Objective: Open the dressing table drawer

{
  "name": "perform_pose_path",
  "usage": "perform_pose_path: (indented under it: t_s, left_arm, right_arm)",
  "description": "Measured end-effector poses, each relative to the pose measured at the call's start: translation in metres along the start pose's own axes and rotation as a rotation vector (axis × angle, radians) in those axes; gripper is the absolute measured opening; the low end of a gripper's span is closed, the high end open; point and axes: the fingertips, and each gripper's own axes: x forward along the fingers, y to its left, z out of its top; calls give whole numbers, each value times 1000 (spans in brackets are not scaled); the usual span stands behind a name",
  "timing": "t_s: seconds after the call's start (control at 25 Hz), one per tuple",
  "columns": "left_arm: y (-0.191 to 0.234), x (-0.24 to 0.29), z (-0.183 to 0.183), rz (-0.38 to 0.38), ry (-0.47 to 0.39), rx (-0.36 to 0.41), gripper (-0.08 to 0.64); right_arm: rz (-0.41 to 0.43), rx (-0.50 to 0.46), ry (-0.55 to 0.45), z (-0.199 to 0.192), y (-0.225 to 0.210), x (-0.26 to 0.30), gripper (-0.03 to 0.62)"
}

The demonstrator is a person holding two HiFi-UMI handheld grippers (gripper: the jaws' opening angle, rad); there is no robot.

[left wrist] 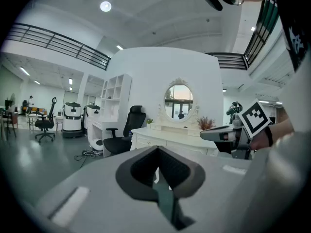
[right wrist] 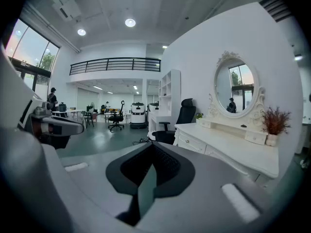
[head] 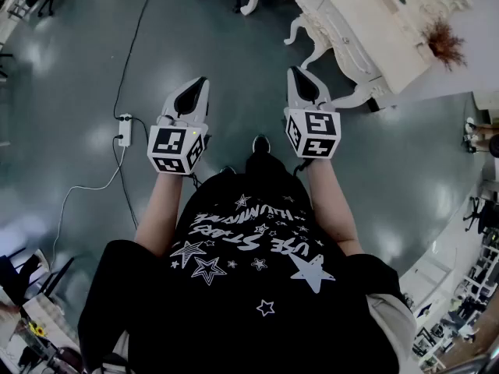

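Note:
The white dressing table stands at the top right of the head view, some way ahead of both grippers. Its drawer fronts with small knobs show in the right gripper view and look shut. My left gripper and right gripper hover side by side over the grey floor, both shut with nothing in them. In the left gripper view the shut jaws point at the table. The right gripper's shut jaws point just left of the table.
An oval mirror and a dried plant sit on the table top. A black office chair stands at the table's far end, by white shelves. A power strip with cables lies on the floor to the left.

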Motion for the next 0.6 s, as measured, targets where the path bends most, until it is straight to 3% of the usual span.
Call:
perform_pose_path:
  t_s: [0.6]
  left_arm:
    - [8,-12,-13,12,47,-40,0]
  right_arm:
    - [-29,-2,17,-9,2,-9,28]
